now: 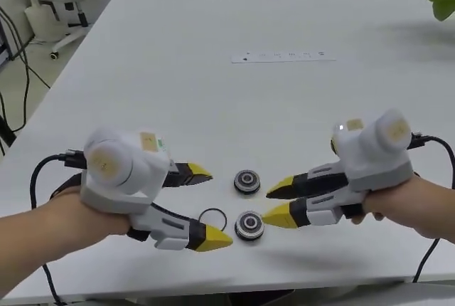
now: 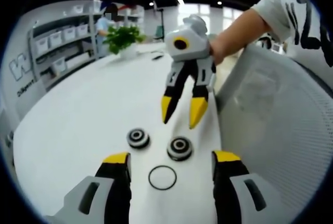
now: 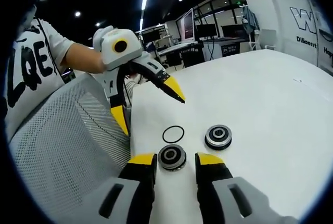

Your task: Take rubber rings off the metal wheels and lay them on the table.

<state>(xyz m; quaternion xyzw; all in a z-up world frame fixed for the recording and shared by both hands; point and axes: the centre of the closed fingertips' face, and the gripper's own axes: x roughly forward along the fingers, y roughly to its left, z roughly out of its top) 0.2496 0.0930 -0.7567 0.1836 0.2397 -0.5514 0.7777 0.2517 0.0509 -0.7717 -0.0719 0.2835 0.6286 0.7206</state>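
My left hand-held gripper (image 1: 212, 206) is spread wide and holds nothing, its yellow tips well apart above the desk (image 1: 213, 107). One loose rubber ring (image 1: 212, 218) lies flat on the desk between those tips, close to the front edge and touching neither of them. My right hand-held gripper (image 1: 271, 203) faces the left one with its tips set to a narrow gap and nothing in it. Just ahead of its lower tip sits the nearer metal wheel (image 1: 249, 225), lying flat beside the loose ring, and in the right gripper view it lines up with the gap between my tips. The second metal wheel (image 1: 247, 181) lies a little farther from the front edge, just ahead of the upper right tip. I cannot tell whether either wheel carries a ring. Farther toward the back edge lies a pale strip (image 1: 283, 56)
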